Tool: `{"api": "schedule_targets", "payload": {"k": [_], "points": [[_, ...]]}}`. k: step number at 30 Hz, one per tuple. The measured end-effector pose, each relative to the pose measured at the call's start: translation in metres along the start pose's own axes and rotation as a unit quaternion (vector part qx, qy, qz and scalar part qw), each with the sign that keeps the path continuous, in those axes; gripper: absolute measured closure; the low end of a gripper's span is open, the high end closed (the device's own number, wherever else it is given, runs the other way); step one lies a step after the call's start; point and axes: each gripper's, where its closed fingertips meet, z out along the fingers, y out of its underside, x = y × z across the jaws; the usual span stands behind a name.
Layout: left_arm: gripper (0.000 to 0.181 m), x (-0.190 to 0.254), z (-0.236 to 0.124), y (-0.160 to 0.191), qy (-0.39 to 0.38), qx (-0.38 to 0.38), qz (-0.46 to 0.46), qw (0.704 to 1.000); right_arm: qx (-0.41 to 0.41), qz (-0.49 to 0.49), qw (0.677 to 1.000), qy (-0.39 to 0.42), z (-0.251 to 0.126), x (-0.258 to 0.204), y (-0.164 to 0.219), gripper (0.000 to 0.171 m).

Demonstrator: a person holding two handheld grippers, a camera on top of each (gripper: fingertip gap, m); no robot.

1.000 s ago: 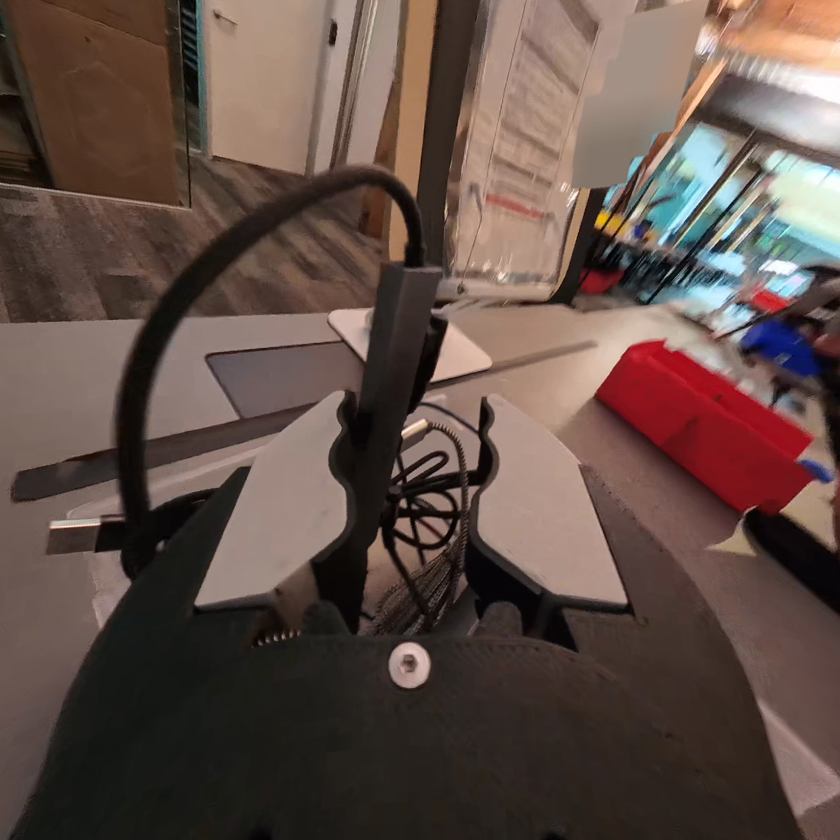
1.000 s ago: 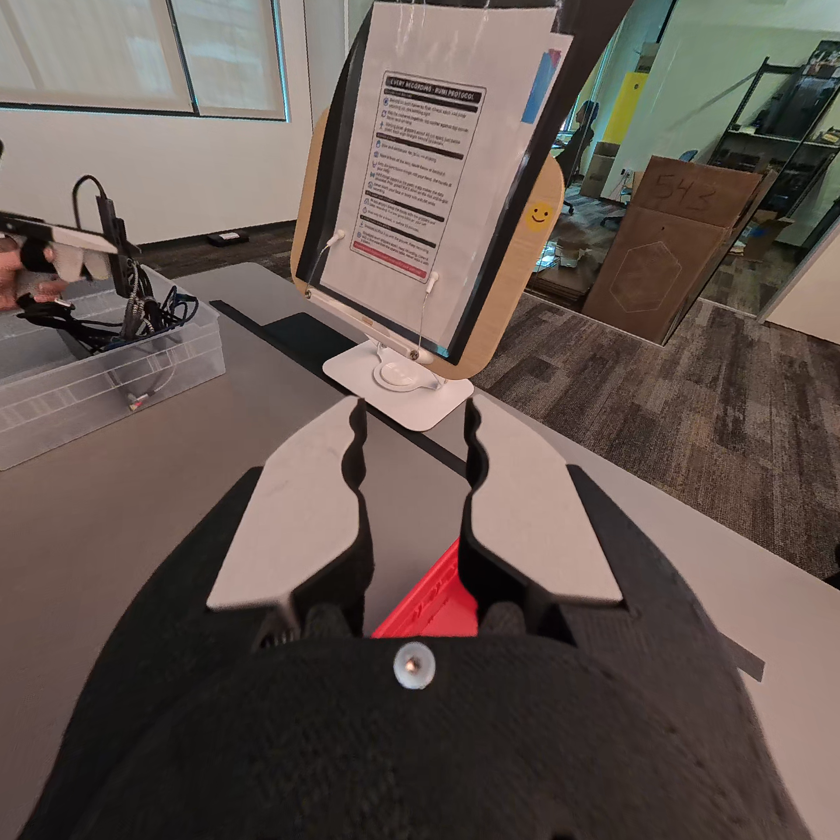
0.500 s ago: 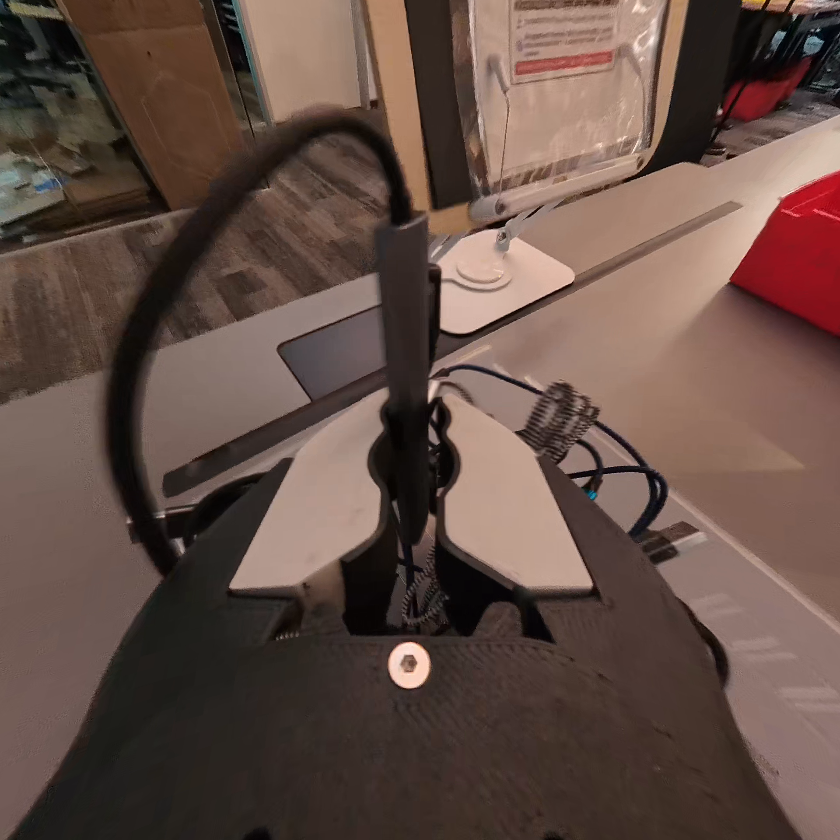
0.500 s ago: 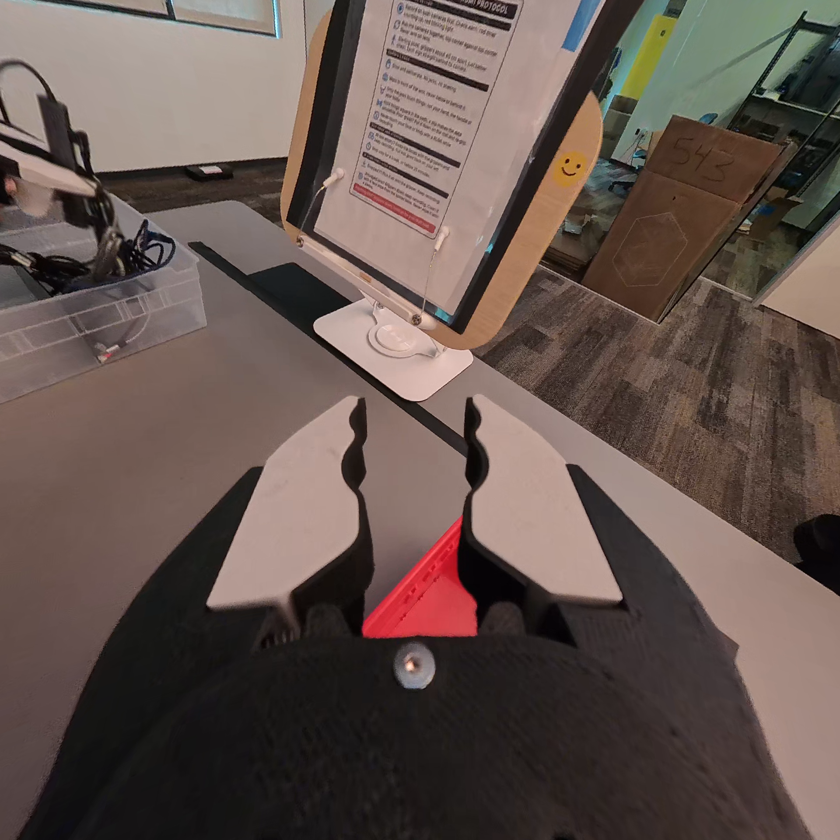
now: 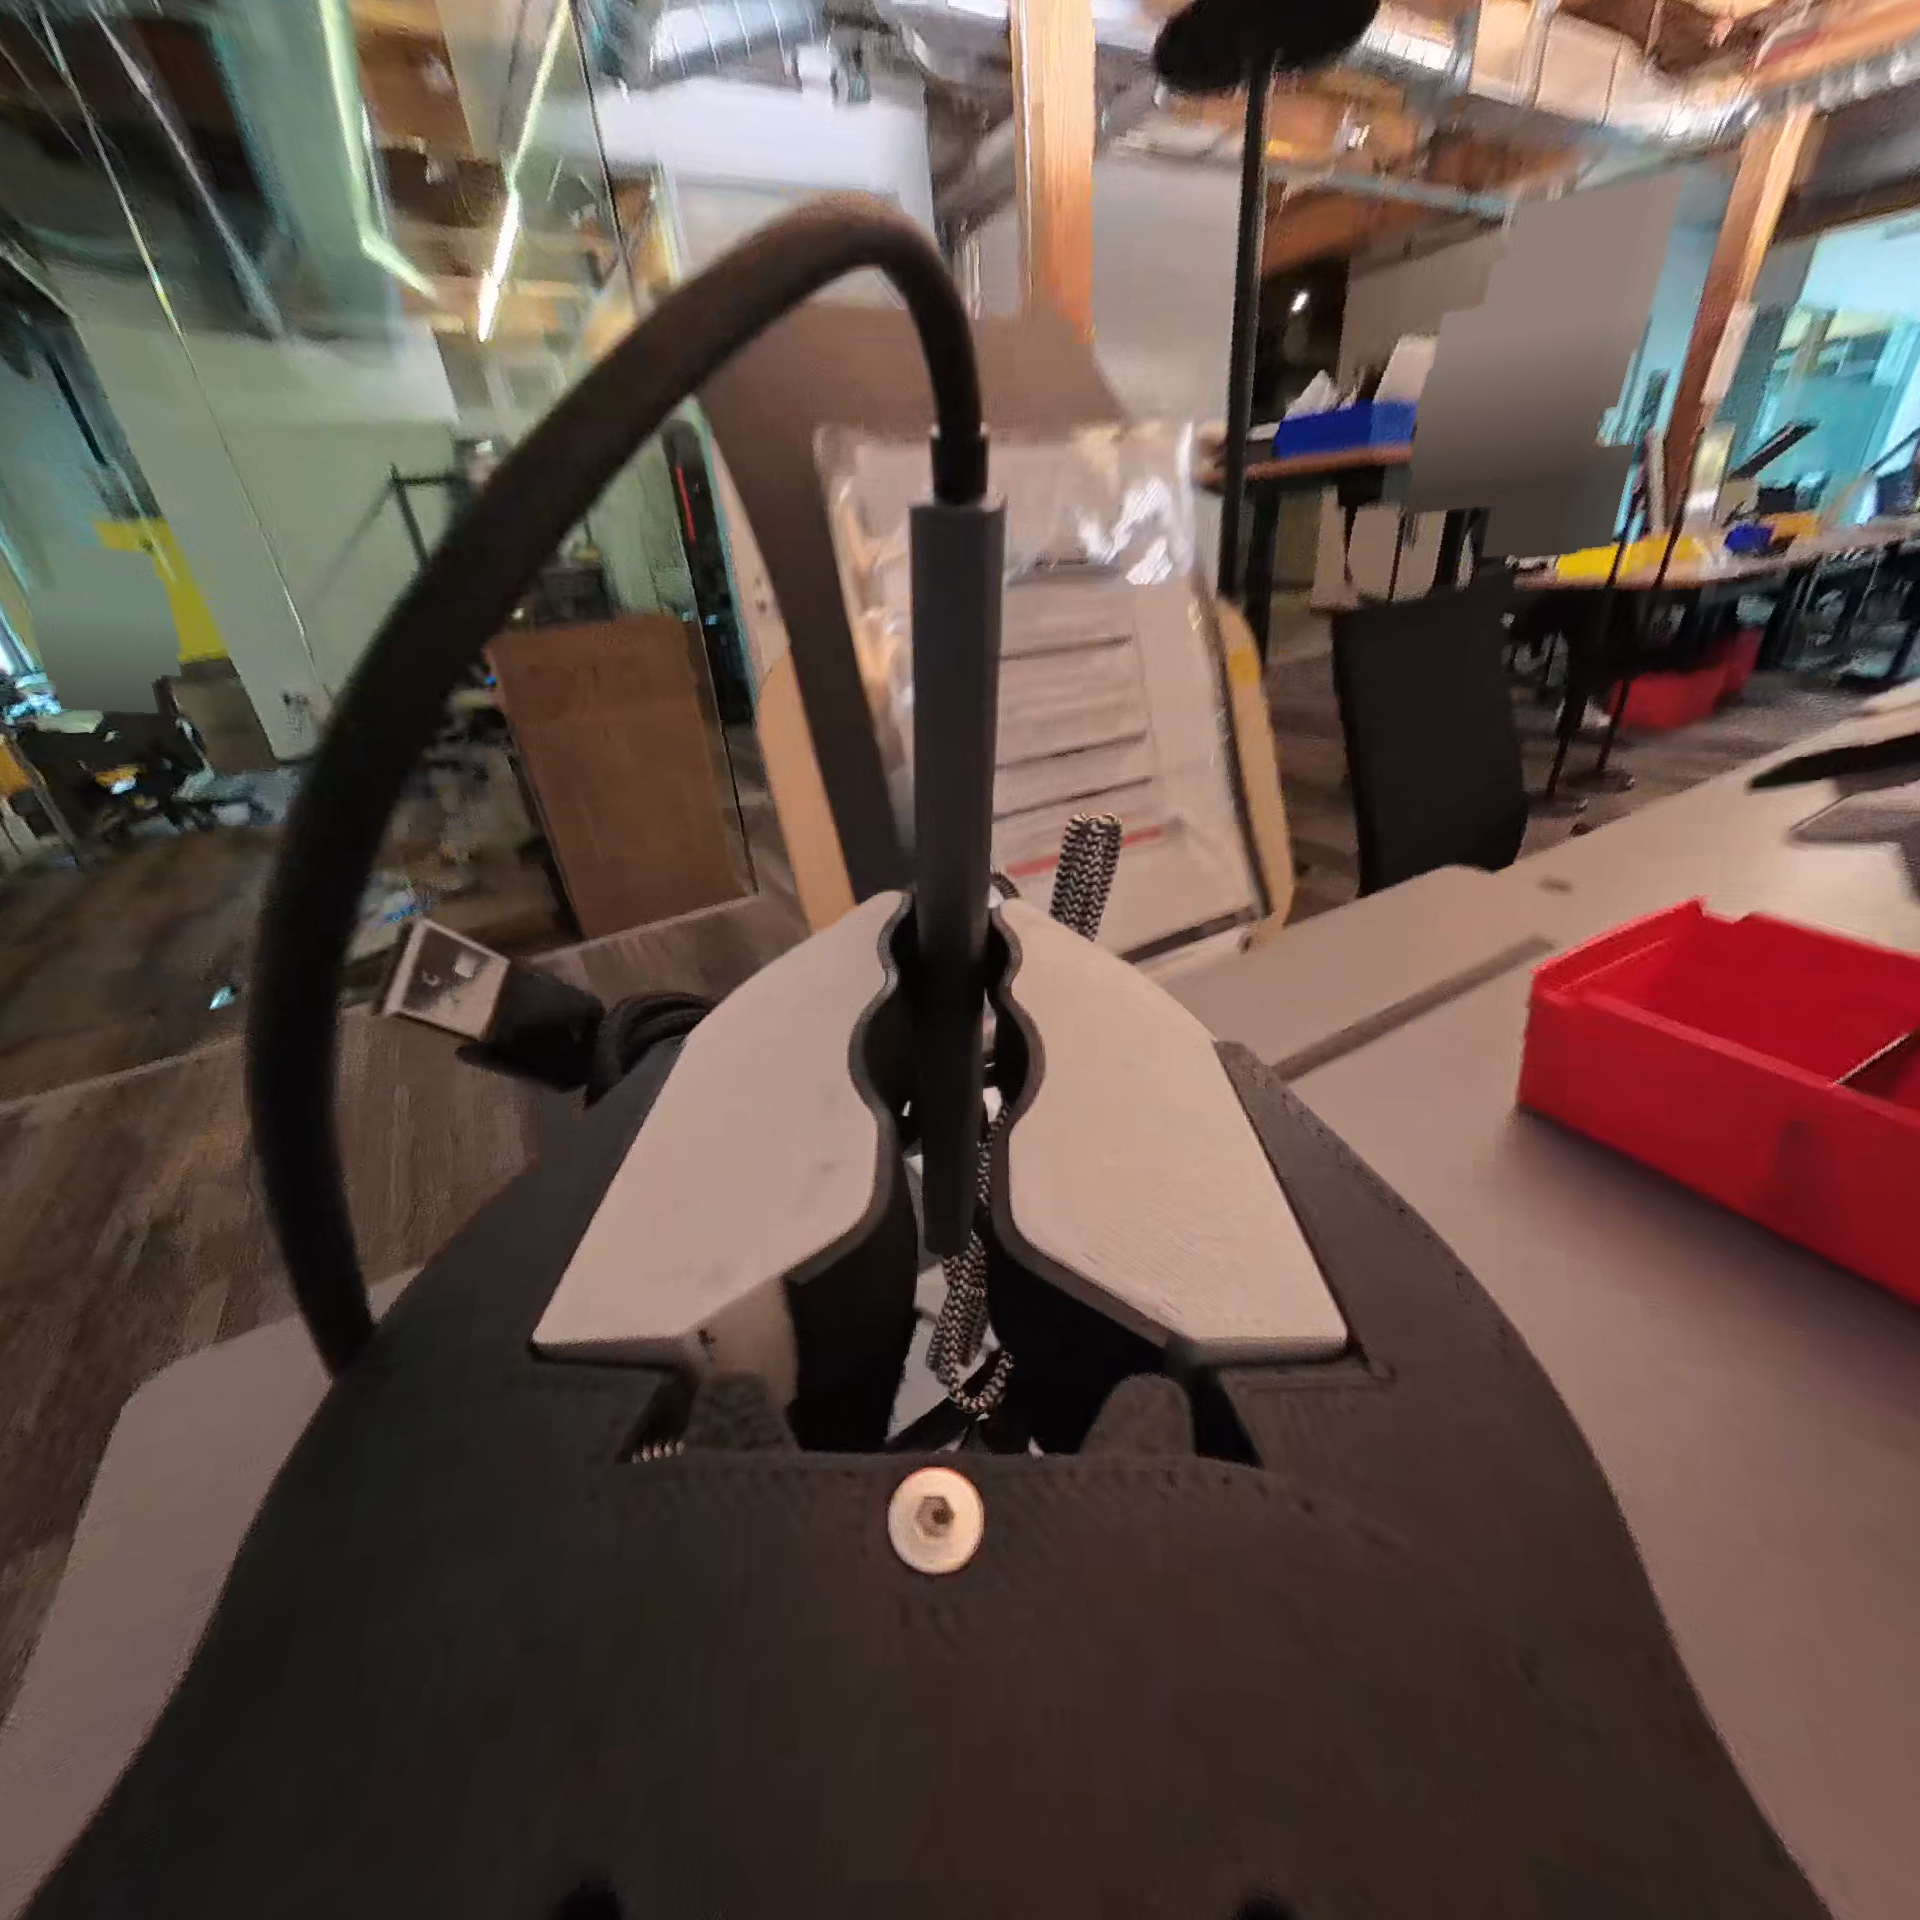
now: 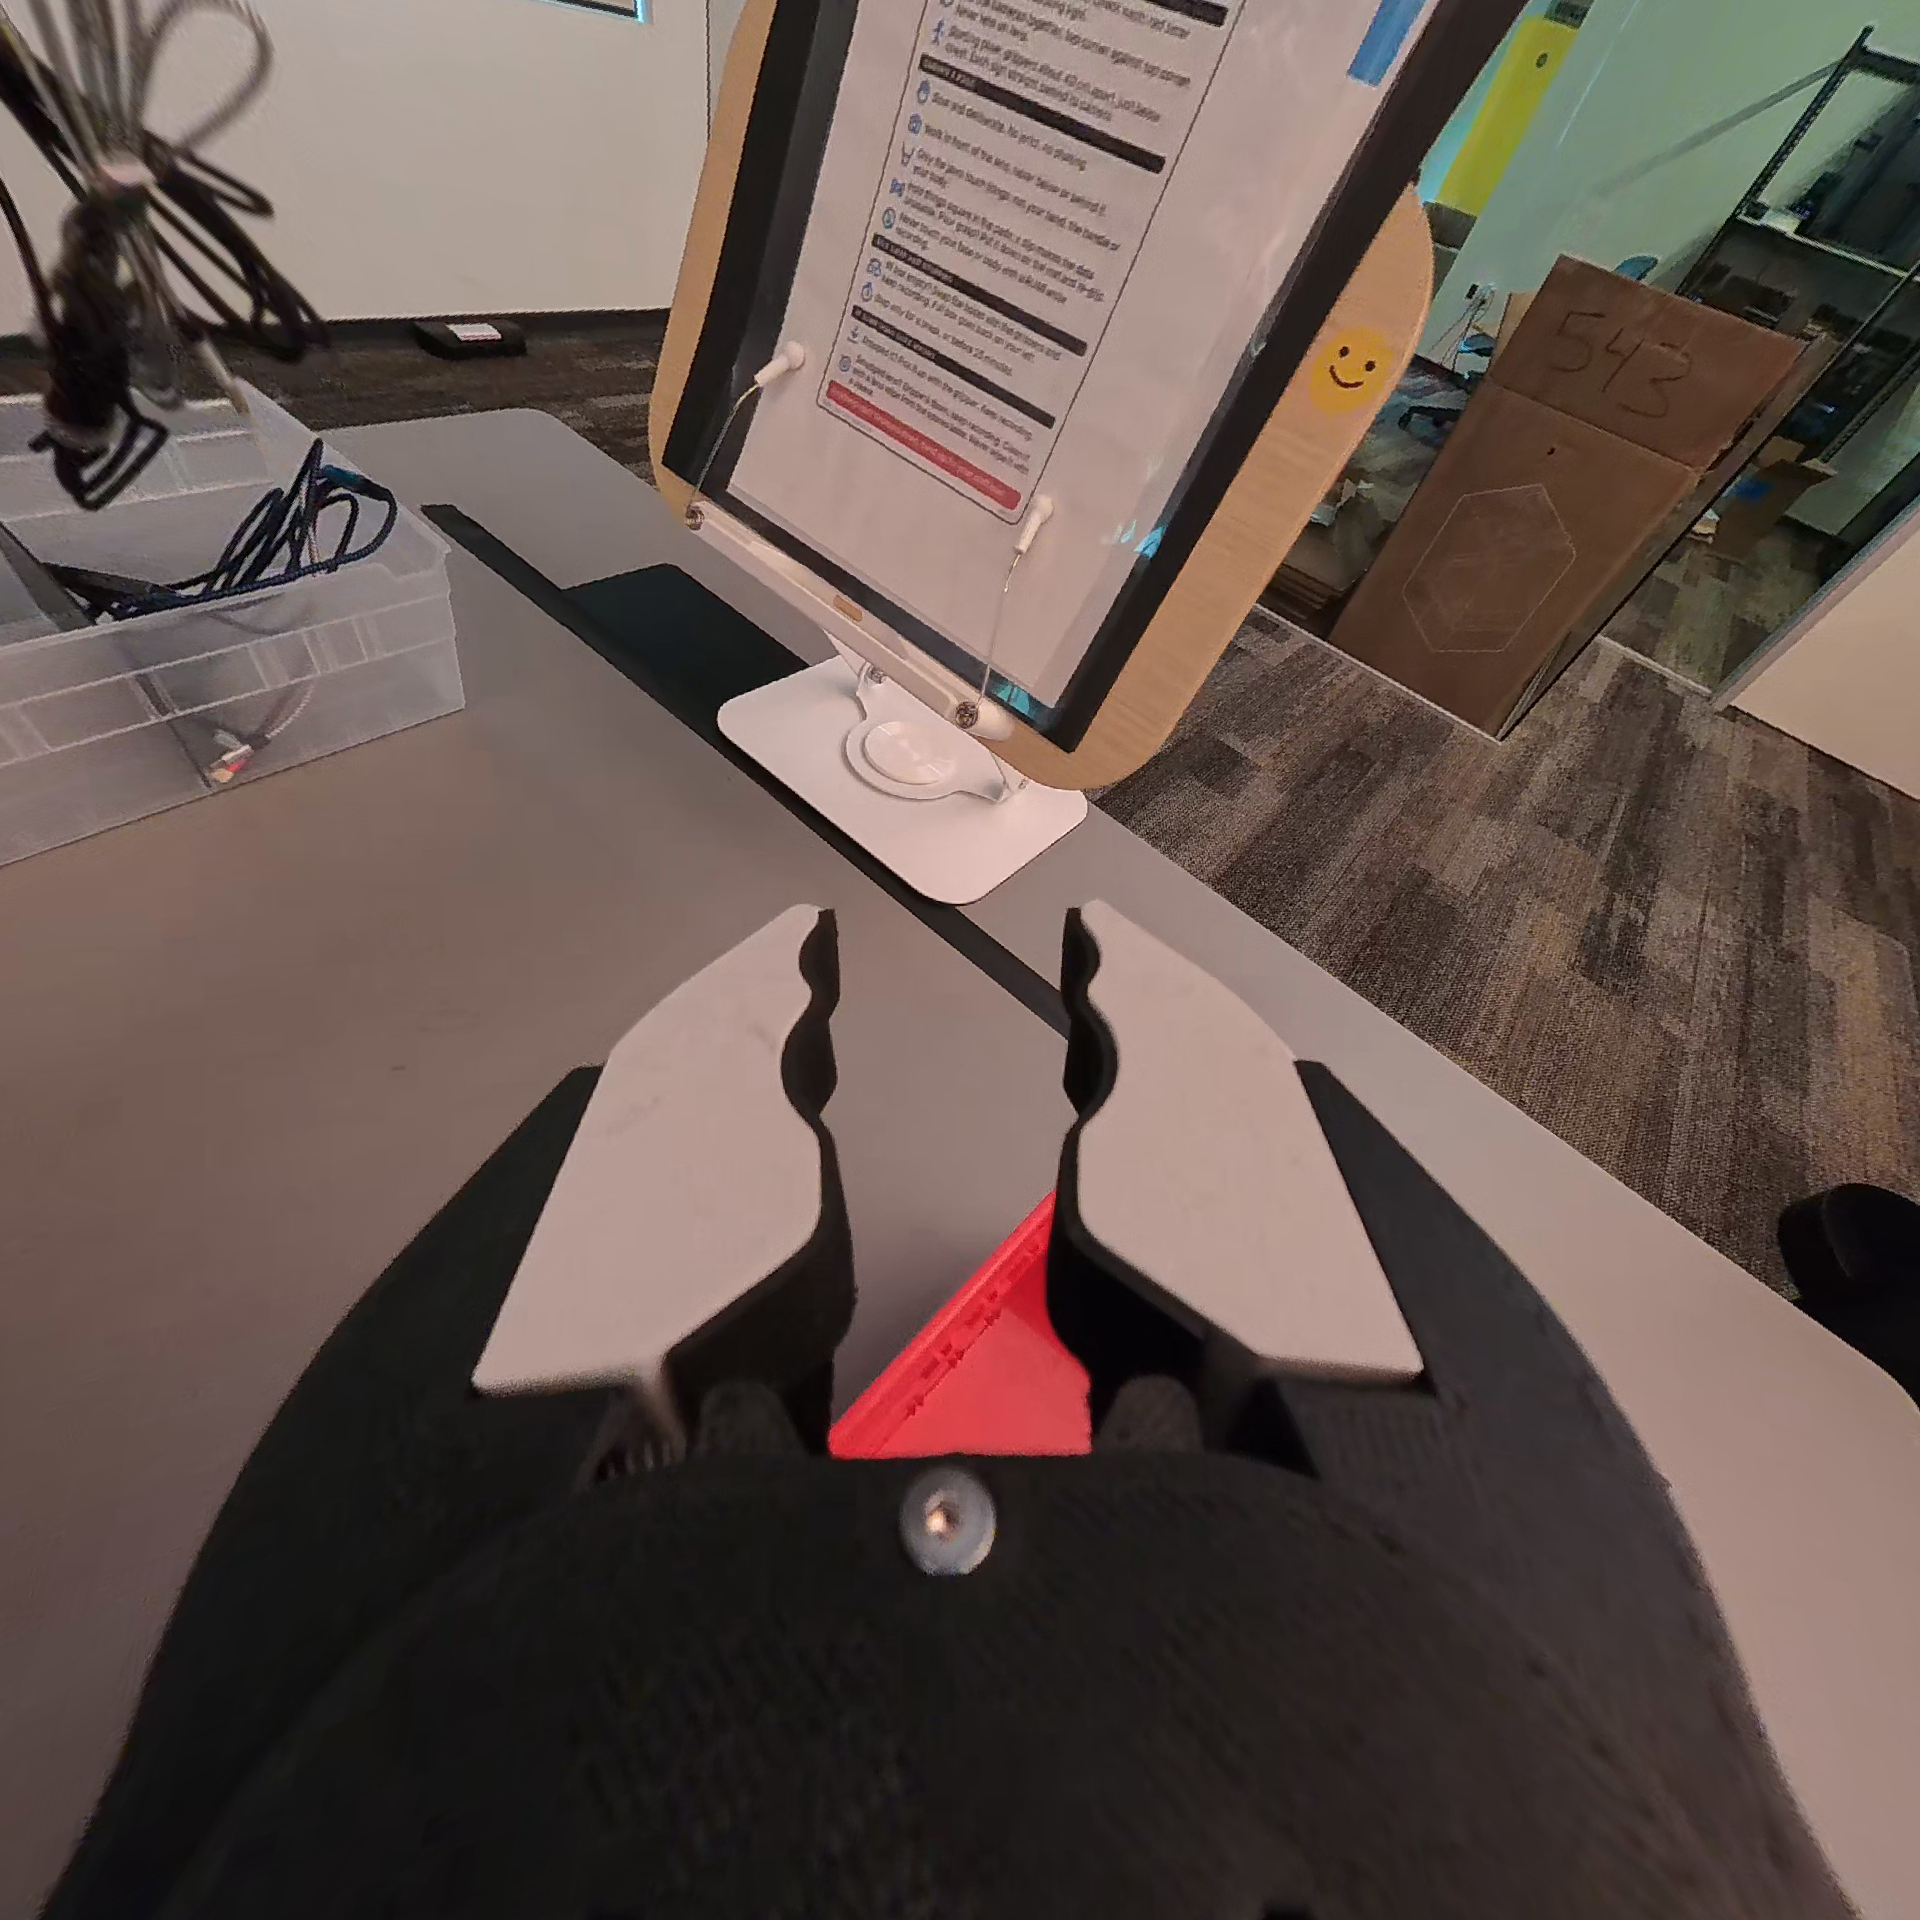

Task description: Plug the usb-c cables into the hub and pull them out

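Observation:
My left gripper (image 5: 948,925) is shut on a slim dark grey hub (image 5: 956,727), held upright and lifted high. The hub's thick black lead (image 5: 436,665) loops over to the left and ends in a silver USB plug (image 5: 442,985). Braided black-and-white cables (image 5: 1081,862) hang tangled with the hub; in the right wrist view this bundle (image 6: 114,239) dangles blurred above the clear bin (image 6: 312,665). My right gripper (image 6: 948,920) is open and empty, low over the grey table (image 6: 364,987).
The clear bin at the left holds a dark blue cable (image 6: 281,540). A red bin (image 5: 1725,1070) sits on the table and shows under my right gripper (image 6: 977,1351). A sign board on a white base (image 6: 914,790) stands at the table's far edge. About 45 cm separates my left fingertips from my right.
My left gripper closed on the hub and lifted it up out of the clear bin, cables trailing below. My right gripper stayed open and edged forward.

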Motion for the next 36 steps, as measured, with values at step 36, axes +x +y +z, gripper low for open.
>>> {"api": "schedule_targets", "payload": {"k": [36], "points": [[0.172, 0.285, 0.082, 0.119, 0.432, -0.203, -0.044, 0.878, 0.119, 0.195, 0.886, -0.403, 0.042, -0.159, -0.043, 0.161]]}}
